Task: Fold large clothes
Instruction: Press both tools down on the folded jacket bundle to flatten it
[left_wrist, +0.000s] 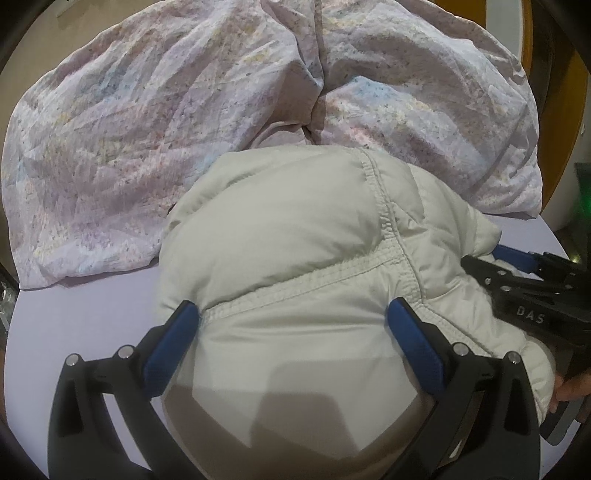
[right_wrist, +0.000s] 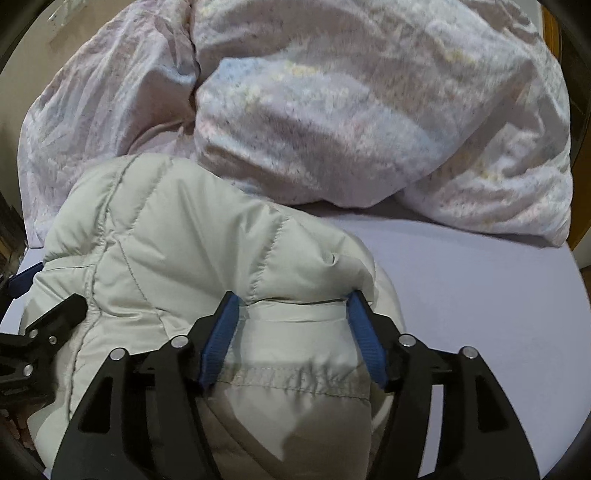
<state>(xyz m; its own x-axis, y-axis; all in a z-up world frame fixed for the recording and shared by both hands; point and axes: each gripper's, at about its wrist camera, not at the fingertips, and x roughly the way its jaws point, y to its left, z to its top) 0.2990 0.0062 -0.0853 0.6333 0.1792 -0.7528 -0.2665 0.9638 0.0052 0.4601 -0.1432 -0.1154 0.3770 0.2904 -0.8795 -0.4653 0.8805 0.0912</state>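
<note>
Left wrist view, left of frame: a lilac bed sheet (left_wrist: 74, 314) lies bare below a crumpled pastel duvet (left_wrist: 110, 147) that fills the upper half.
Left wrist view, centre: the pale grey puffer jacket (left_wrist: 295, 229) sits bundled on the sheet, its far edge just beside the duvet, with a stitched seam running across it.
Left gripper (left_wrist: 293, 317): jaws wide, blue pads pressed into the jacket on either side of the seam, gripping a broad fold of padding.
Left wrist view, right edge: the right gripper's black frame and one blue finger lie against the jacket, with fingers of the person's hand (left_wrist: 570, 391) below; only this view shows that hand clearly.
Right wrist view, left edge: the left gripper's black frame rests on the jacket.
Right gripper (right_wrist: 291, 310): jaws moderately wide, a flat fold of jacket between the pads; whether they pinch it cannot be told.
Right wrist view, right: open sheet, seen only here.
</note>
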